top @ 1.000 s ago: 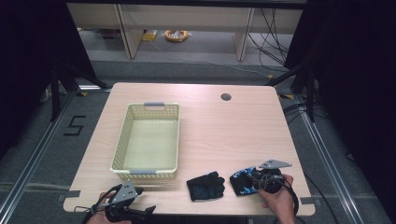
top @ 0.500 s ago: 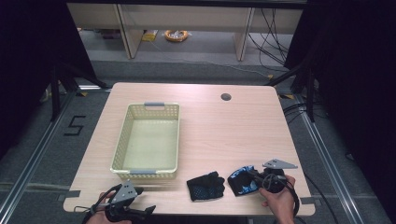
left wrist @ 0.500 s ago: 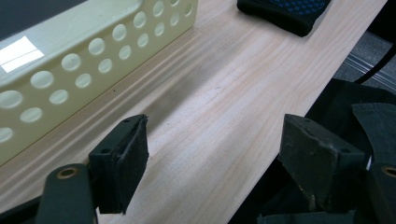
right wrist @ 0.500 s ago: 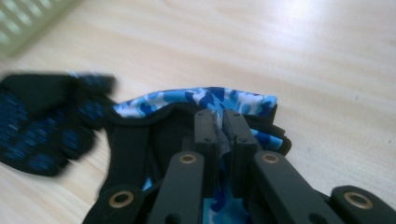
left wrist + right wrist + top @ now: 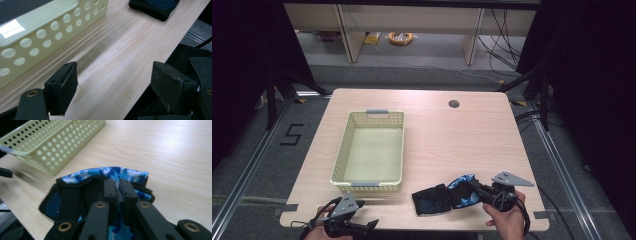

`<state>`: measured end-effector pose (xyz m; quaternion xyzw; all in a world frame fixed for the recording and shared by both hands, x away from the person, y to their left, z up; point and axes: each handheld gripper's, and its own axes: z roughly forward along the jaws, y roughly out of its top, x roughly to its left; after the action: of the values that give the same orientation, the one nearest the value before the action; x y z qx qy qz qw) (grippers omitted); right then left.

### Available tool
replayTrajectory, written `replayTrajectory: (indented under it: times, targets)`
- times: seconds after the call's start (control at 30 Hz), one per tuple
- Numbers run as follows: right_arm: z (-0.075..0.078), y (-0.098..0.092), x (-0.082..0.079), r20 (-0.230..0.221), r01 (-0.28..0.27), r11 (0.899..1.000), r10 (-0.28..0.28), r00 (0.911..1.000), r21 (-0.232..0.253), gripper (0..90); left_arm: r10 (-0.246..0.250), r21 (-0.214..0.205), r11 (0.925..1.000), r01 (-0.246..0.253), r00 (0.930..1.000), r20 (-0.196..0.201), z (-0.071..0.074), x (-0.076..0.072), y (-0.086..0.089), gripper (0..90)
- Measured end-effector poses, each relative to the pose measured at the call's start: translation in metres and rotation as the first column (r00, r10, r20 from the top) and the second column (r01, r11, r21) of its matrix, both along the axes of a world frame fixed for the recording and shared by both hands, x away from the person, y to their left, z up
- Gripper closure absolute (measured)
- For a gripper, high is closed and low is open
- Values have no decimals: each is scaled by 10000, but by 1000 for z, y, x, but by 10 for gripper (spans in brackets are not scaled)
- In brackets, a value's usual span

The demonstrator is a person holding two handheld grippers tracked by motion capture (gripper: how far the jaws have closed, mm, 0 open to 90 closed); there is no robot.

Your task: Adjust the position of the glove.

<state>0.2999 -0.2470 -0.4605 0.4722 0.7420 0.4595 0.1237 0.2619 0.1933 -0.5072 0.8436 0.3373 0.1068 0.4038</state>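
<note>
A blue camouflage glove [image 5: 463, 186] with black trim hangs just above the table's front right part. My right gripper [image 5: 473, 190] is shut on it; its jaws have just been closing with the glove's fabric between them. In the right gripper view the pads [image 5: 111, 188] pinch the blue glove [image 5: 110, 173]. A black glove [image 5: 432, 200] with blue mesh lies flat to the left of it, their edges overlapping. At the front left edge my left gripper [image 5: 371, 224] stands open with nothing between its jaws; it also appears as the left gripper [image 5: 113, 75] over bare wood.
A pale yellow perforated basket [image 5: 343, 150] stands empty on the left half of the table [image 5: 462, 145], close to the left gripper as the basket [image 5: 50, 37]. The black glove [image 5: 155, 7] lies beyond it. A cable hole [image 5: 454, 104] sits at the back right.
The right gripper has shut on the blue glove, then lifted it slightly and carried it a little left toward the black glove. The left gripper has not moved.
</note>
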Motion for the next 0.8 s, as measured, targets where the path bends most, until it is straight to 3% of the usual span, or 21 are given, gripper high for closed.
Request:
replayTrajectory:
  times: [0.03, 0.07, 0.1, 0.13, 0.17, 0.2, 0.23, 0.27, 0.3, 0.33, 0.37, 0.4, 0.43, 0.6, 0.67, 0.7, 0.73, 0.77, 0.8]
  targets:
    - [0, 6, -2, -159, 43, 9998, -40, 9999, 193, 856, -74, 255, 9996, 72, 9999, 89, 1, 1, 1, 212]
    - [-1, 8, 0, -15, -174, 9996, 175, 9998, 239, 856, -80, 274, 9996, 77, 9999, 128, 1, 2, 2, 212]
    - [-1, 13, -2, -156, -15, 9995, 20, 9999, 318, 856, -67, 269, 9996, 63, 9999, 146, 1, 2, 1, 213]
    - [0, 17, -3, -250, -63, 9990, 74, 9997, 444, 856, 143, -154, 9998, -143, 9999, 31, -1, -1, -2, 213]
    - [-1, 22, -3, -327, -150, 9985, 167, 9993, 527, 856, 58, -7, 10000, -58, 10000, 32, 0, 0, -1, 214]
    - [-2, 25, -3, -252, -217, 9987, 229, 9994, 453, 855, 120, -75, 9999, -120, 9999, -56, 0, -1, -3, 216]
    - [-4, 29, -2, -201, -305, 9984, 315, 9993, 471, 855, 86, -191, 9998, -84, 9999, 125, 1, -1, -4, 218]
    - [-5, 35, -2, -357, -308, 9983, 326, 9988, 505, 855, 109, -285, 9995, -110, 9999, -53, 2, -2, -6, 220]
    - [-7, 37, -1, -288, -488, 9978, 501, 9983, 438, 855, 99, -422, 9991, -95, 9999, 81, 2, -2, -9, 221]
    - [-7, 44, -2, -603, -394, 9977, 427, 9973, 551, 855, 31, -267, 9996, -29, 9999, 106, 3, -2, -10, 224]
    - [-9, 46, 1, -324, -621, 9973, 634, 9975, 389, 855, -106, -272, 9996, 110, 9998, 164, 4, -2, -11, 225]
    - [-8, 50, -1, -605, -480, 9975, 512, 9969, 525, 855, -304, -186, 9994, 307, 9993, 195, 5, -1, -12, 226]
    - [-9, 53, 1, -431, -589, 9975, 606, 9972, 399, 855, -151, -437, 9989, 155, 9998, 100, 4, -2, -15, 227]
    - [-12, 68, 4, -386, -667, 9964, 688, 9969, 523, 854, -293, -587, 9978, 302, 9994, 157, 6, 1, -29, 234]
    - [-14, 75, 4, -455, -554, 9968, 581, 9973, 580, 853, -647, -335, 9973, 656, 9975, 284, 8, 3, -33, 237]
    - [-14, 78, 3, -693, -521, 9965, 567, 9960, 658, 853, -601, -306, 9977, 606, 9981, 165, 8, 3, -36, 238]
    - [-16, 81, 3, -700, -446, 9967, 494, 9963, 677, 853, -565, -508, 9970, 577, 9981, 255, 7, 3, -42, 238]
    - [-17, 81, 4, -437, -552, 9977, 569, 9974, 404, 853, -886, -227, 9957, 894, 9955, 325, 7, 4, -42, 238]
    - [-20, 83, 5, -591, -583, 9964, 620, 9963, 620, 852, -755, -351, 9964, 765, 9967, 289, 6, 4, -44, 238]
